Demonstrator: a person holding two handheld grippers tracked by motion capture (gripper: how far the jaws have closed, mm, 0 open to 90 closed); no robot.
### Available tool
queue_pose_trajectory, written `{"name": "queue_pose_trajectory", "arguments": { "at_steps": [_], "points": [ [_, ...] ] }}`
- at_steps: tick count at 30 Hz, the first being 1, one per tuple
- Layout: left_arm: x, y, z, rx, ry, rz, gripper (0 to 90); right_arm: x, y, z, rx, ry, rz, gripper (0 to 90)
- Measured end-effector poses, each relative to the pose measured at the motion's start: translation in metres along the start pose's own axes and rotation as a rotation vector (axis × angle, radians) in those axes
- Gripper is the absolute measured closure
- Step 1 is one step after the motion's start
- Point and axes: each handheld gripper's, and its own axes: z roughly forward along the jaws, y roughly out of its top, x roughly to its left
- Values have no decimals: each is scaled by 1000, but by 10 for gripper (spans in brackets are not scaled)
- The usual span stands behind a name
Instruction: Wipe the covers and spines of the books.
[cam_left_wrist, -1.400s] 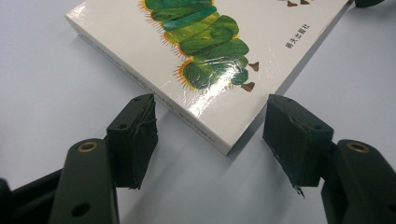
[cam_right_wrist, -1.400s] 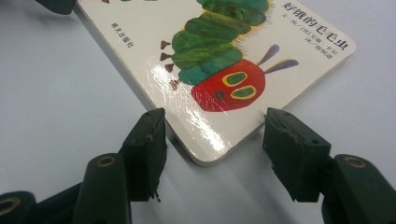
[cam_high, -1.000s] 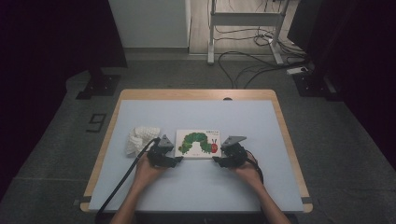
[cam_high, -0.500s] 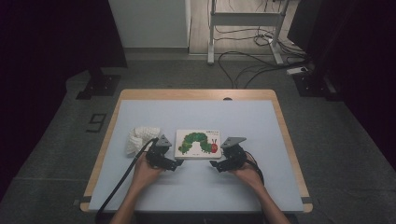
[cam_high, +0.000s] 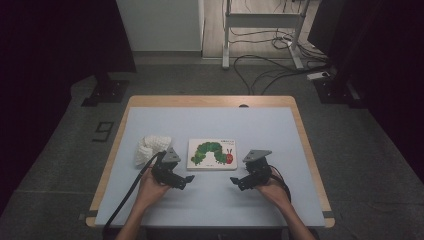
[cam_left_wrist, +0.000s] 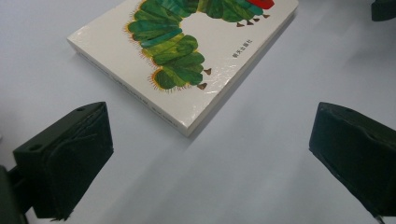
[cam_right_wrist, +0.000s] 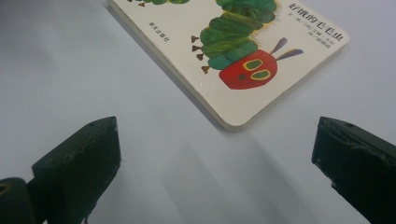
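**Book left flat between two spread grippers**

Nearest the person, the left gripper (cam_high: 186, 179) and the right gripper (cam_high: 235, 181) are held low over the table (cam_high: 260, 125), their tips turned inward toward each other. The jaws of both have just been opening and are now seen spread wide, with nothing between them but bare tabletop.

In the left gripper view, the two black fingers (cam_left_wrist: 70, 161) are set far apart at the bottom corners, and the book (cam_left_wrist: 187, 51) is found just beyond the gap, untouched by either pad. Its nearest corner is aimed toward the space between the fingers, slightly closer to the left one. The green caterpillar body on the cover is seen from this side.

In the right gripper view, the fingers (cam_right_wrist: 79, 170) are likewise parted to the frame's edges. The book (cam_right_wrist: 233, 46) is seen ahead of them and clear of both pads, its rounded corner with the red caterpillar face being the nearest part.

From the high view, the book (cam_high: 212, 154) is seen lying flat just past both sets of fingertips, midway between them. Farther to the left gripper's outer side, a crumpled white cloth (cam_high: 150, 147) is seen resting on the table.
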Motion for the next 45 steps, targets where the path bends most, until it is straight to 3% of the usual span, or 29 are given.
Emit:
{"name": "queue_pose_trajectory", "arguments": {
  "at_steps": [12, 23, 30, 39, 45],
  "points": [
    [-10, -12, -19, -8, 13, 25, 0, 6, -6, -22, 6, -14, -25, 3],
    [-14, -37, -31, 2, 36, 24, 0, 5, -22, -43, 4, -52, -26, 0],
    [-15, -56, -34, 5, 41, 9, 0, -2, -43, -53, 3, -76, 14, 0],
    [-16, -77, -26, 62, 55, -1, 0, -11, -69, -58, 12, -118, 60, 0],
    [-12, -77, -25, 73, 29, -35, 0, -14, -79, -53, 50, -121, 64, 0]
  ]
}}
